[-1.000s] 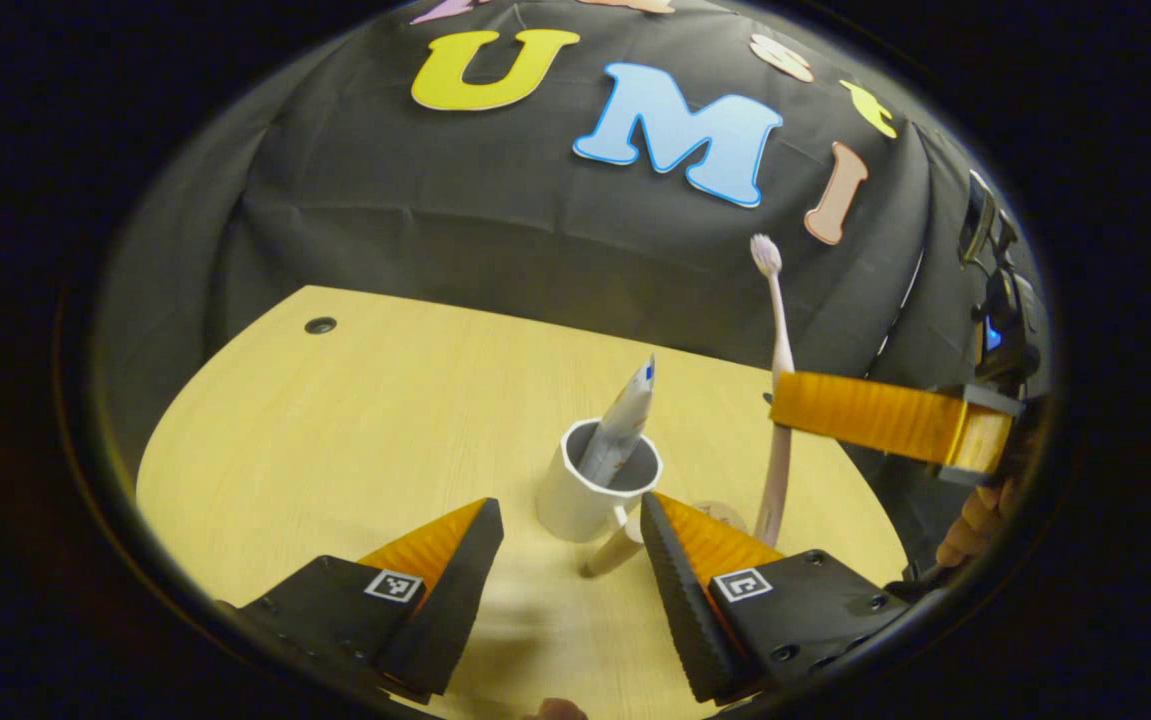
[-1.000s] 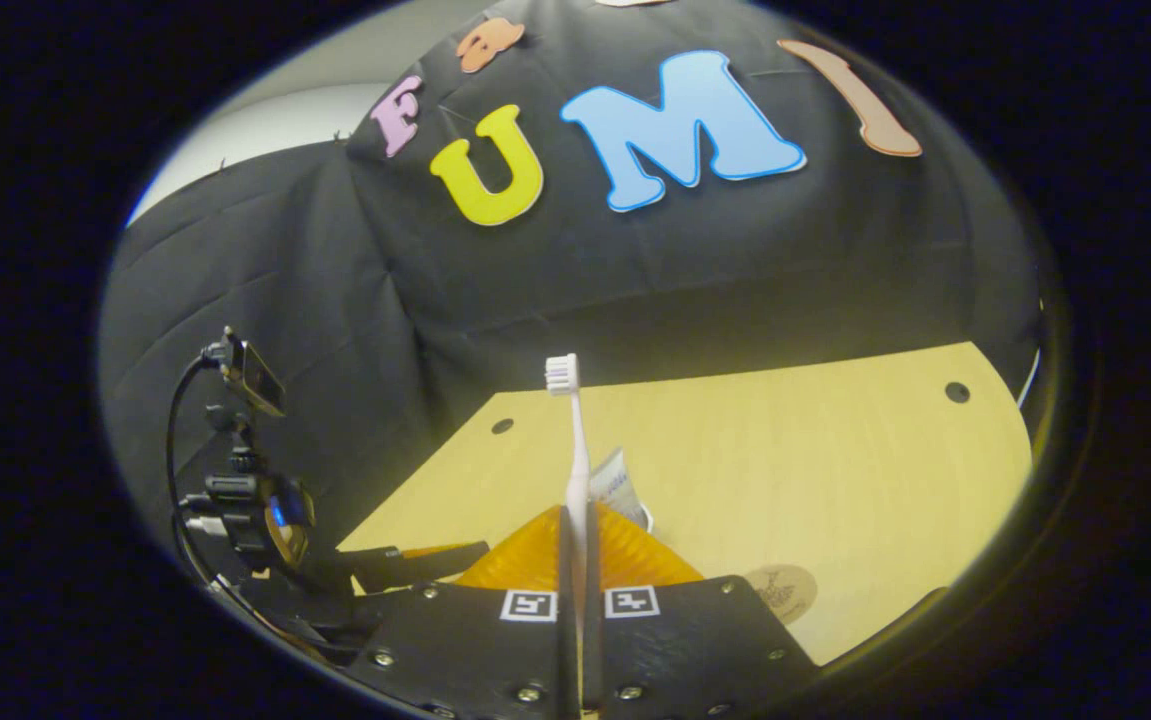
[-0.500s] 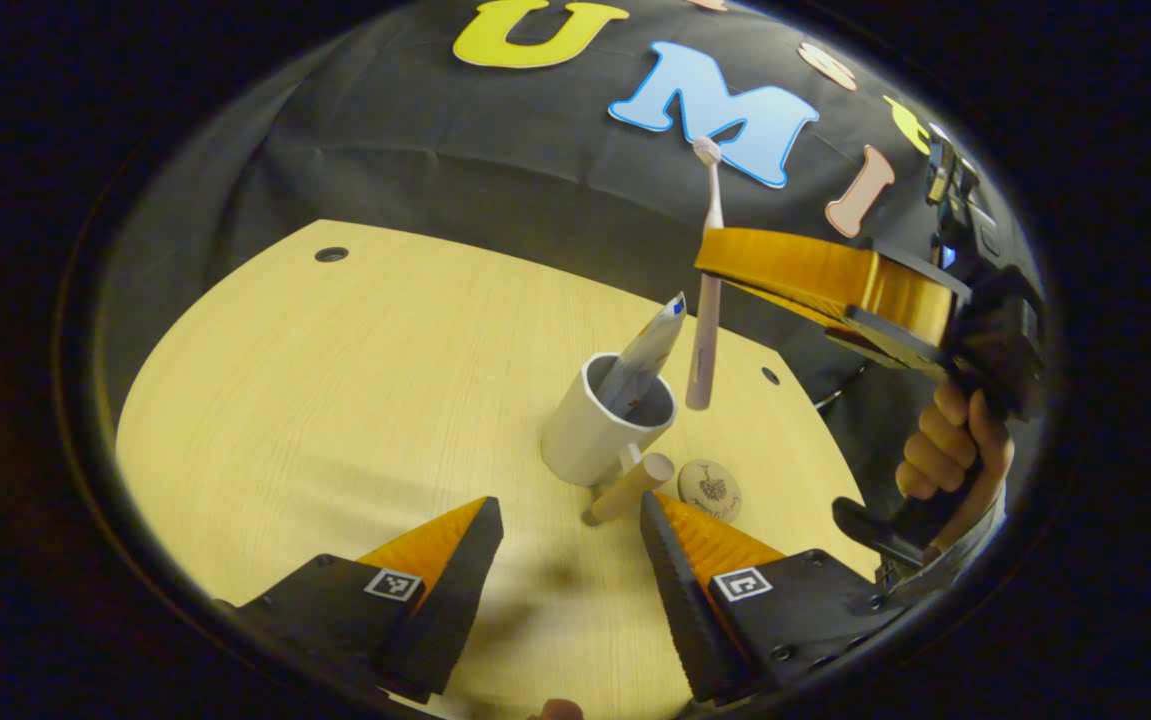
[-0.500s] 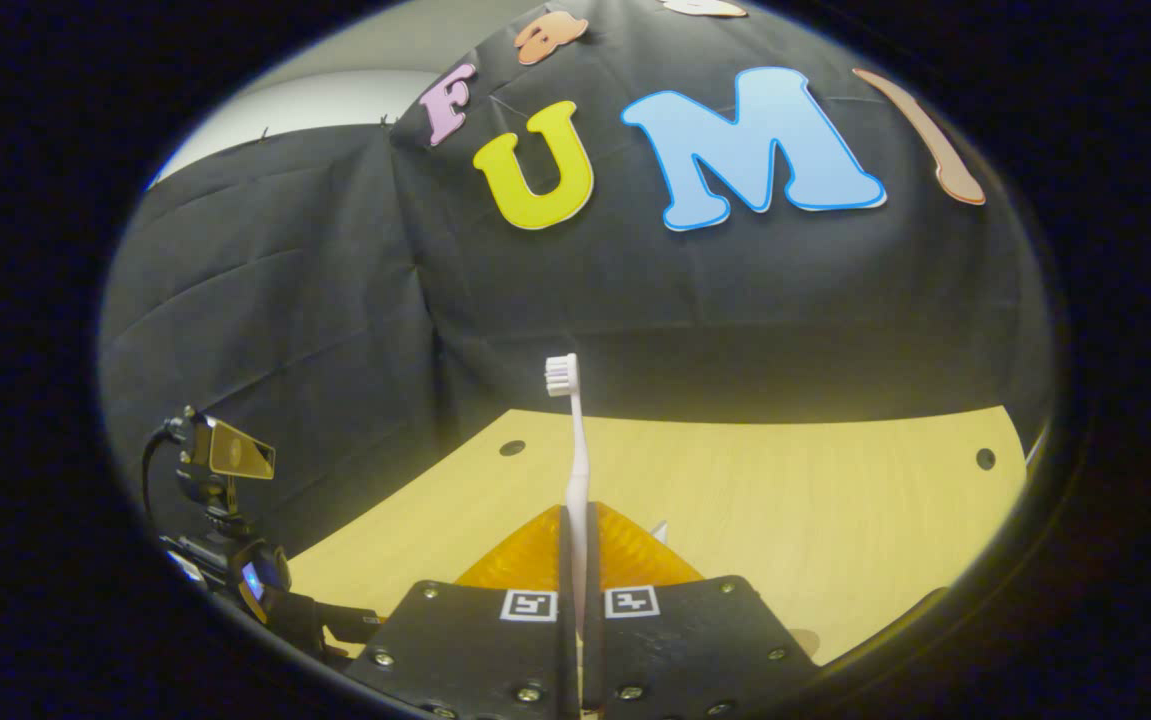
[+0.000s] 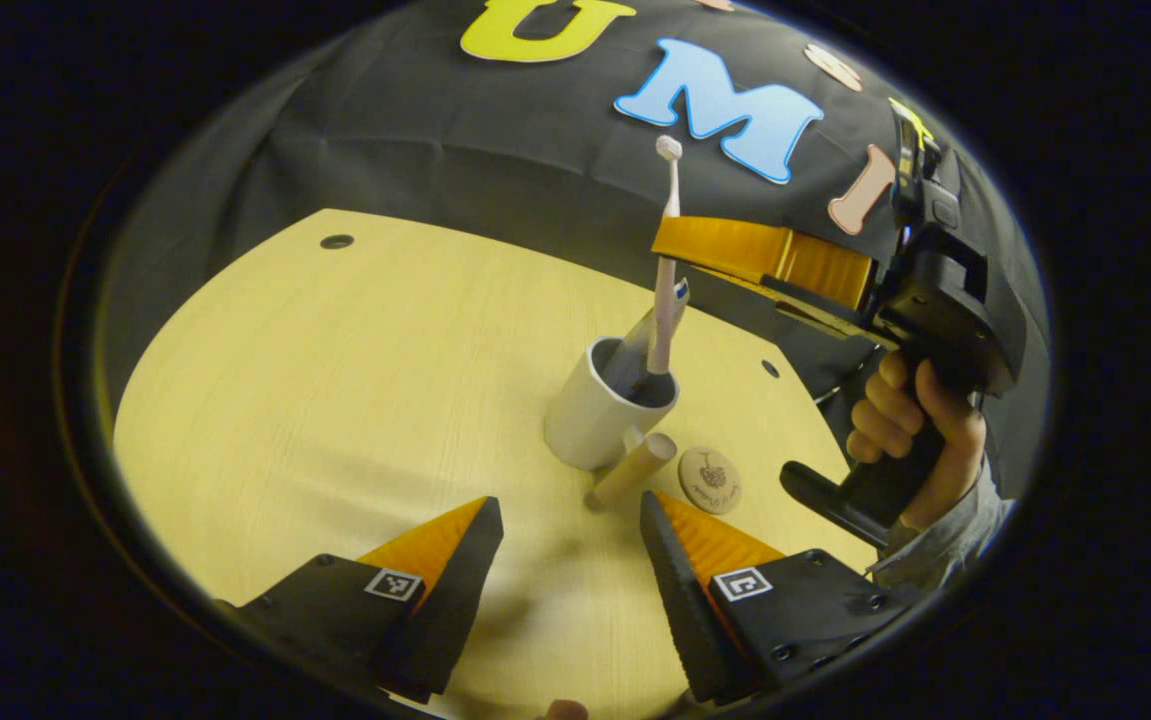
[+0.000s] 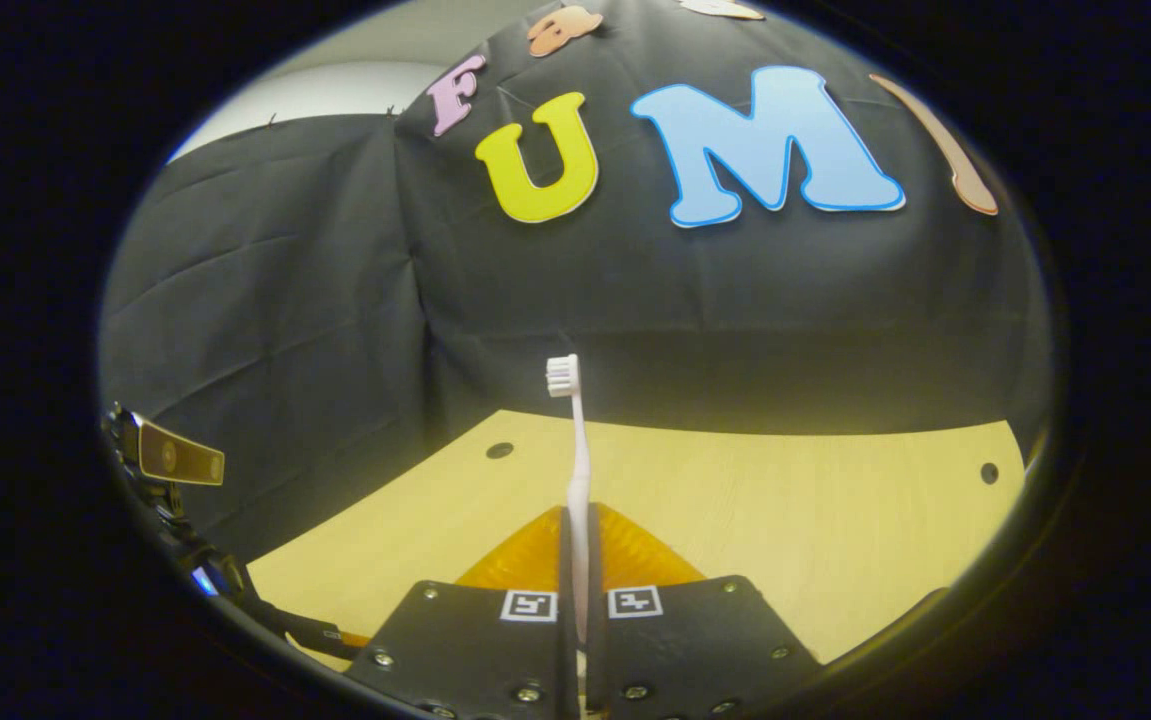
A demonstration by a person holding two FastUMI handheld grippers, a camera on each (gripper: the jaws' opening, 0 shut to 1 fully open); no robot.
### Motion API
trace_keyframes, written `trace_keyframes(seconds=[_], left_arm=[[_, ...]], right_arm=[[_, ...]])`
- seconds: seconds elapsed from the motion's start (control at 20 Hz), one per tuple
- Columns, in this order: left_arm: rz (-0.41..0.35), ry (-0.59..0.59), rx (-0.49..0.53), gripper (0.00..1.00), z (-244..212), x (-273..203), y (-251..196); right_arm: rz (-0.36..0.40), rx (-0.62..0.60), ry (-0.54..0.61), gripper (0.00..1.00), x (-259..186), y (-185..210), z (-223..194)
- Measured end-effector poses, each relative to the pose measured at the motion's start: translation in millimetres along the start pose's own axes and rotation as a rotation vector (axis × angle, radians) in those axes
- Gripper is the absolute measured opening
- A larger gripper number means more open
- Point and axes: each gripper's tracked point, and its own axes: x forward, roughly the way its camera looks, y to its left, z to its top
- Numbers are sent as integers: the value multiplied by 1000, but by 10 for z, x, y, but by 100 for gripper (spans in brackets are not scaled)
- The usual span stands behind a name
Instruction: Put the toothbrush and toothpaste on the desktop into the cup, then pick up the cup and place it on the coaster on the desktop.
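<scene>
A white cup (image 5: 590, 420) with a wooden handle (image 5: 631, 472) stands on the desktop, just ahead of my open left gripper (image 5: 570, 560). A toothpaste tube (image 5: 635, 345) leans inside it. Seen from the left gripper view, my right gripper (image 5: 667, 243) hovers above the cup, shut on a pink toothbrush (image 5: 665, 290) that stands upright with its lower end dipping into the cup's mouth. In the right gripper view the toothbrush (image 6: 578, 470) rises bristles-up from between the shut fingers of that gripper (image 6: 578, 515). A round wooden coaster (image 5: 710, 480) lies just right of the cup.
The light wooden table (image 5: 335, 400) has small cable holes (image 5: 336, 241) near its far edge. A hand (image 5: 910, 440) grips the right gripper's handle at the right. The black cloth wall stands close behind the table.
The right gripper carried the toothbrush leftwards over the cup and lowered it, so its lower end now sits inside the cup's mouth. My left gripper stayed open and barely moved.
</scene>
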Motion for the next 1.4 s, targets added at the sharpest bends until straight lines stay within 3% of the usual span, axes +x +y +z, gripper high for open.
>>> trace_keyframes(seconds=[0.2, 0.3, 0.55, 0.6, 0.95, 1.4], left_arm=[[7, -2, -9, 90, 124, -79, 39], [8, -3, -10, 90, 175, 9, -54], [5, -8, 5, 90, 238, 212, -254], [5, -8, 8, 90, 267, 253, -292], [-10, -9, 30, 90, 386, 338, -521], [-13, 29, 42, 90, 415, 481, -669]], right_arm=[[-11, -29, 36, 7, -32, -24, -87], [7, -33, 53, 13, -53, 15, -112], [8, -32, 42, 80, -95, 48, -63], [2, -35, 41, 84, -112, 31, -37], [-26, 1, 16, 84, -372, -71, 119], [-119, 45, -19, 84, -964, -475, 281]])
